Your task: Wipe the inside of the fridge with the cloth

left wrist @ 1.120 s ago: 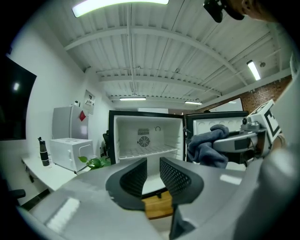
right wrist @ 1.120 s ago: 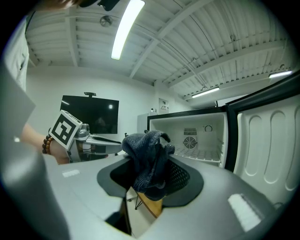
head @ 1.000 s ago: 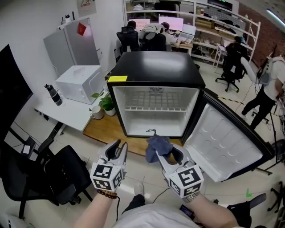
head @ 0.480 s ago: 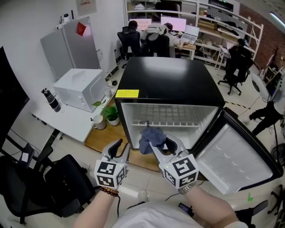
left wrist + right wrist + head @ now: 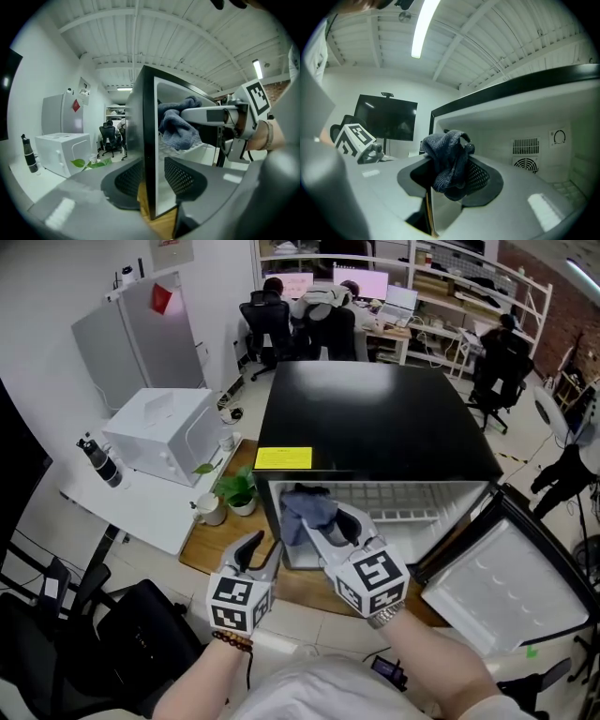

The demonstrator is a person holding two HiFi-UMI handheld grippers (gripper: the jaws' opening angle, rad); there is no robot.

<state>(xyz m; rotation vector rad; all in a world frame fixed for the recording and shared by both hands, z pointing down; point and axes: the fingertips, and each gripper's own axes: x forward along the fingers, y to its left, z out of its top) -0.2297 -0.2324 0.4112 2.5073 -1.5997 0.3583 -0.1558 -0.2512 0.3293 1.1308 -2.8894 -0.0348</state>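
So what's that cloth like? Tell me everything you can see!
The cloth is dark blue-grey and looks soft and nubbly, like a towel. It is scrunched into a lump. The right gripper pinches it between its jaws, folds bulging above and drooping below. It is at the open fridge's mouth, near the left wall; I cannot tell if it touches the fridge.
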